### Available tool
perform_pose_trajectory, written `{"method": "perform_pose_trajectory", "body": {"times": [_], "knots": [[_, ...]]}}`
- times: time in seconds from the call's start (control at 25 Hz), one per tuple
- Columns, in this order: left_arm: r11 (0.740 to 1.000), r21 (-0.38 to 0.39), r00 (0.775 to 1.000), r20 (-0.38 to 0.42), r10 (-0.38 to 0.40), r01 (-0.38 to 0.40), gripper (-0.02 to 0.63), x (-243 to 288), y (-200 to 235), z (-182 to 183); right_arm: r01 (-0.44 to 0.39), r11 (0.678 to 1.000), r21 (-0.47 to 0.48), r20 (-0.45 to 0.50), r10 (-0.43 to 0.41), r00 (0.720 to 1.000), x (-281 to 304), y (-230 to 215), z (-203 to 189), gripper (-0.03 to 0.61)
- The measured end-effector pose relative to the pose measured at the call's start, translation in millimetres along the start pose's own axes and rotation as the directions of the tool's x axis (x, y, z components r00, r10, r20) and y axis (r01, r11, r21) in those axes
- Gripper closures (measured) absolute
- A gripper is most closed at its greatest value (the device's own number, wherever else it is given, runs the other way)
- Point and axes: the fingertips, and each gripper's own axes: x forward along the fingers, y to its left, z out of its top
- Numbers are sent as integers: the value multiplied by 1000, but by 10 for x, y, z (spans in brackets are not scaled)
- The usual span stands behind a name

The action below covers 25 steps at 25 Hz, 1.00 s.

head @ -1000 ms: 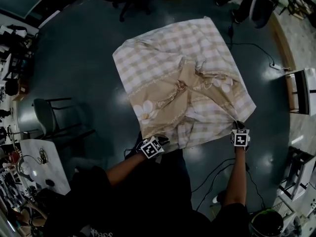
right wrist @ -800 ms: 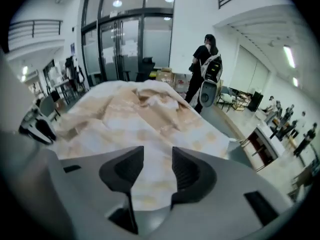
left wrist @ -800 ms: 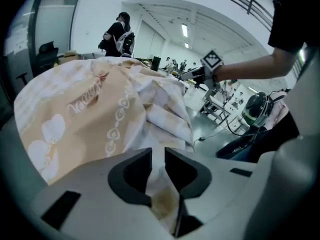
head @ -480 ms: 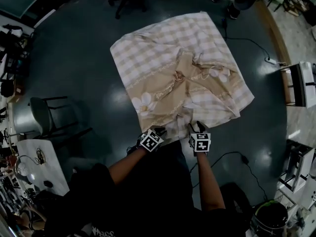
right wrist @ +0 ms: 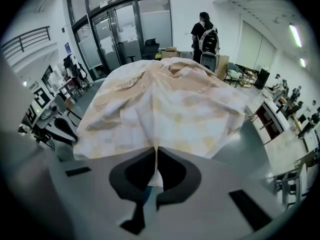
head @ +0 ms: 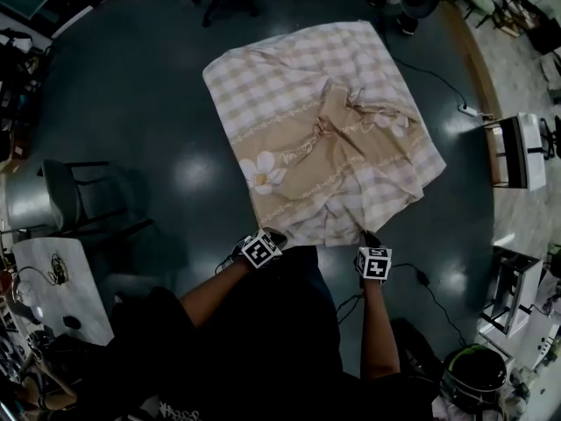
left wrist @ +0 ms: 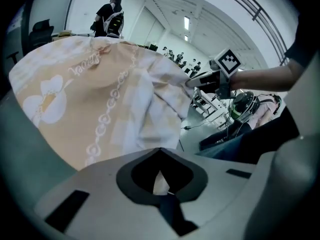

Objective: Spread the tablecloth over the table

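Note:
The beige and white checked tablecloth [head: 324, 130] with a flower print lies rumpled over the table, bunched along its middle. My left gripper [head: 266, 237] is at the near edge's left part, and its jaws have just closed on a fold of cloth [left wrist: 160, 176]. My right gripper [head: 369, 246] is further right on the same edge; its jaws have also just closed, pinching the hem [right wrist: 156, 169]. In the left gripper view the right gripper [left wrist: 200, 81] pulls the edge taut. The tabletop is hidden under the cloth.
A chair [head: 70, 200] and a white desk [head: 48, 279] with small items stand at the left. A metal rack [head: 517, 152] is at the right, cables [head: 438, 77] lie on the floor, and a dark bin [head: 473, 384] sits near right. A person [right wrist: 205, 31] stands beyond the table.
My right gripper left the cloth's near right corner, swung left to the middle of the near edge, then shifted slightly right and took hold. My left gripper shifted a little left along the edge.

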Motion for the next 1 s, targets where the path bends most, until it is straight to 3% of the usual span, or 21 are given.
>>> {"method": "perform_pose_trajectory", "body": {"times": [0.2,0.32,0.4,0.48,0.52,0.56,0.68,0.76,0.8,0.88,1.0], "knots": [[998,-61,992,125,-24,32,597,-136,-49,-120,-10,999,43,-52,12,999,-92,-64,-404,560],[998,-42,985,172,-28,35,595,-163,-116,-48,10,999,32,-136,-6,991,-42,-41,-710,560],[1000,-25,985,174,-12,17,592,-114,-177,11,0,997,74,-139,11,990,-25,-67,-805,559],[999,-33,980,194,34,-28,548,-32,-193,109,-25,996,89,-131,37,991,5,-96,-795,558],[997,-47,975,210,70,-61,469,9,-169,156,-39,996,75,-130,49,990,26,-97,-774,558],[993,-65,968,224,109,-96,437,47,-133,183,-55,997,55,-131,62,989,40,-81,-756,557],[973,-120,945,240,221,-197,405,112,-32,170,-108,994,15,-126,109,986,31,-7,-734,541],[950,-159,926,231,300,-269,411,118,35,155,-144,990,-8,-96,142,985,3,-6,-632,466],[936,-184,916,219,337,-301,456,117,76,149,-163,986,-20,-69,161,985,-7,-29,-541,438],[915,-237,905,199,376,-328,533,138,129,142,-188,981,-38,1,189,982,-20,-144,-299,428],[901,-271,902,177,394,-340,585,167,138,126,-175,982,-70,63,180,982,93,-474,81,430]]}}
